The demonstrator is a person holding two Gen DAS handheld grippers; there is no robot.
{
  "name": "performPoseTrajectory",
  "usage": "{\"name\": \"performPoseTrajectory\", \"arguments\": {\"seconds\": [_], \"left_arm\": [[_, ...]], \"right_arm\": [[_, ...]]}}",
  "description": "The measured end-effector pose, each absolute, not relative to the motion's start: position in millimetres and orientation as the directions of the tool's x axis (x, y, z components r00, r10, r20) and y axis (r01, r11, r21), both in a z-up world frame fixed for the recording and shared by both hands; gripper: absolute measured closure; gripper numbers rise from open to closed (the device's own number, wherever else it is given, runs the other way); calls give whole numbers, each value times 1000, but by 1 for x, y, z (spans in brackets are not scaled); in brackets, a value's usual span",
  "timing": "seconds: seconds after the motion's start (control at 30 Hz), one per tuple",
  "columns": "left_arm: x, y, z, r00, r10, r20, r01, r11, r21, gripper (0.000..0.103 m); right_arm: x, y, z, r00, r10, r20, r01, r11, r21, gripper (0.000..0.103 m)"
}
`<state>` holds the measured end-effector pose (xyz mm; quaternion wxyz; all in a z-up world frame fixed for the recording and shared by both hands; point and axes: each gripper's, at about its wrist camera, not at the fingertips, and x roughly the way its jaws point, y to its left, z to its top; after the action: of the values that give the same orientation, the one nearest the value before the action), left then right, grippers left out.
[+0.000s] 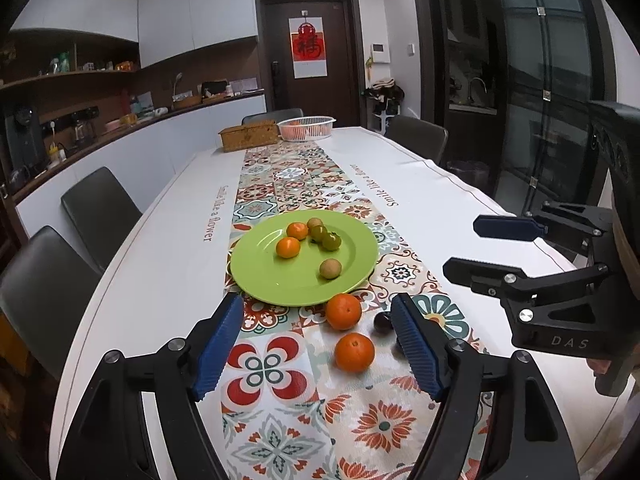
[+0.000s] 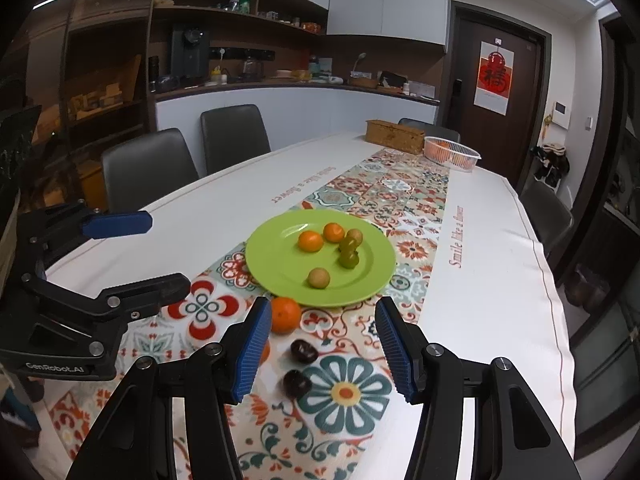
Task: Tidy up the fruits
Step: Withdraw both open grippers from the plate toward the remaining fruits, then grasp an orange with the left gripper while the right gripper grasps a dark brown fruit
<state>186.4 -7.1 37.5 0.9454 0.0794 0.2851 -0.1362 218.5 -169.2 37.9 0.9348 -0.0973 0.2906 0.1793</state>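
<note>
A green plate (image 1: 256, 276) (image 2: 276, 280) sits on the patterned runner and holds several small fruits: oranges, green ones and tan ones. Two oranges lie on the runner in front of it, one near the rim (image 1: 343, 311) (image 2: 285, 314) and one closer (image 1: 354, 352). Two dark fruits (image 2: 303, 351) (image 2: 296, 384) lie beside them; one (image 1: 382, 321) peeks past my left gripper's right finger. My left gripper (image 1: 318, 346) is open and empty above the oranges. My right gripper (image 2: 322, 346) is open and empty above the dark fruits.
A wicker box (image 1: 248, 135) and a white basket (image 1: 306, 127) with oranges stand at the table's far end. Grey chairs (image 1: 100, 208) line the left side, and one (image 1: 418, 136) is on the right. A counter (image 2: 280, 88) runs behind.
</note>
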Motion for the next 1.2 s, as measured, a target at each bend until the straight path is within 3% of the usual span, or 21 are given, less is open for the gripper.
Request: {"name": "performPoseTrajectory", "arguments": {"seconds": [0.73, 1.2], "left_arm": [[196, -22, -17, 710, -299, -638, 467, 878, 108, 29], [231, -27, -56, 593, -330, -735, 523, 851, 40, 41]], "right_arm": [[226, -166, -22, 664, 302, -684, -450, 892, -44, 48], [252, -163, -64, 555, 314, -770, -472, 881, 19, 53]]}}
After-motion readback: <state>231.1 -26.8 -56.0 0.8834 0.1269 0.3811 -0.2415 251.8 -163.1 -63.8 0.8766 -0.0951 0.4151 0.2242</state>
